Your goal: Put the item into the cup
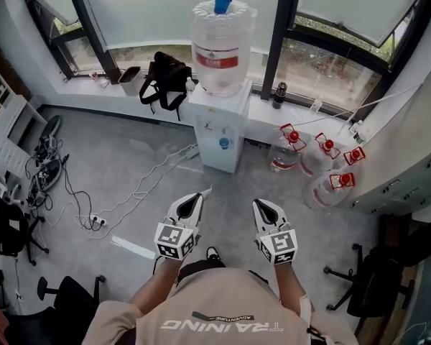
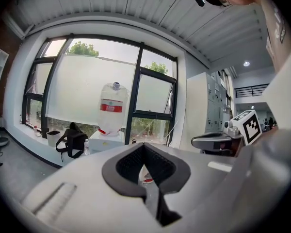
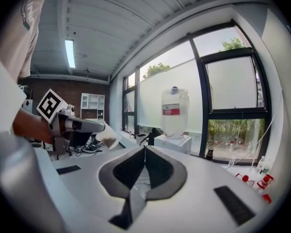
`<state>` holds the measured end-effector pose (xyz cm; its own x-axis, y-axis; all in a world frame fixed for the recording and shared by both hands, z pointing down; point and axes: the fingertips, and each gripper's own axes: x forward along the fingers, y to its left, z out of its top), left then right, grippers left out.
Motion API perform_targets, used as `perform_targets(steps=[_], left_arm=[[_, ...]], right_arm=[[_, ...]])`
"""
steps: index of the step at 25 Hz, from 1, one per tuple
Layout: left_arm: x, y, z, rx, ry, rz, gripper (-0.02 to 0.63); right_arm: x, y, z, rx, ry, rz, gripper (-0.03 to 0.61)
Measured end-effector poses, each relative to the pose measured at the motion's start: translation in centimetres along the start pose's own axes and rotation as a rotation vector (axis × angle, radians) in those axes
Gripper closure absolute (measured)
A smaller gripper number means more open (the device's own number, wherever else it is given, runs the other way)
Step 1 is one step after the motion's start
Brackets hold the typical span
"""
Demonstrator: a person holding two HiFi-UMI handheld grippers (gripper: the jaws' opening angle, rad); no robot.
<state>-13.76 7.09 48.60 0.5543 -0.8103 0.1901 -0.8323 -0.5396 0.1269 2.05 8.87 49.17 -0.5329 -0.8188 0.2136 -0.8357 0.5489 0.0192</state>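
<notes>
Item (image 3: pixel 106 141), a small pale sachet with a brown patch, is pinched in the closed left gripper (image 1: pixel 198 197) in mid-air. No cup is in view, so the drop itself remains to be done. The right gripper (image 1: pixel 258 204) is closed on nothing. A water dispenser (image 1: pixel 219 131) stands ahead, with cables (image 1: pixel 140 192) trailing nearby.

"TRAINING" is seen printed upside down on the person's shirt (image 1: pixel 219 325), under a smaller line too fine to be read. The water bottle's (image 1: pixel 220 45) red label (image 1: pixel 220 57) cannot be read.
</notes>
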Motion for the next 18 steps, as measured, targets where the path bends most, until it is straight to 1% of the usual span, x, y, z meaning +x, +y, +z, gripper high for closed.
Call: perform_targets(steps=[6,10,15,18], left_arm=[[2.1,3.9,0.7,0.015,-0.006,-0.046,0.604],[3.3,5.4,0.2,-0.013,0.008,-0.064,0.606],[4.8,7.5,-0.2,-0.046,0.013,-0.054,0.606],[6.2,8.0,-0.7,-0.059,0.029,-0.046,0.606]], right_arm=[[4.1,-0.2,1.1,0.007,-0.006,-0.052,0.566],[5.4,-0.4,1.3,0.019,0.019,-0.070,0.566],[7.9,-1.2,1.8,-0.001,0.037,-0.062,0.566],[9.1,-2.3,1.4,0.003,0.048,-0.054,0.566]])
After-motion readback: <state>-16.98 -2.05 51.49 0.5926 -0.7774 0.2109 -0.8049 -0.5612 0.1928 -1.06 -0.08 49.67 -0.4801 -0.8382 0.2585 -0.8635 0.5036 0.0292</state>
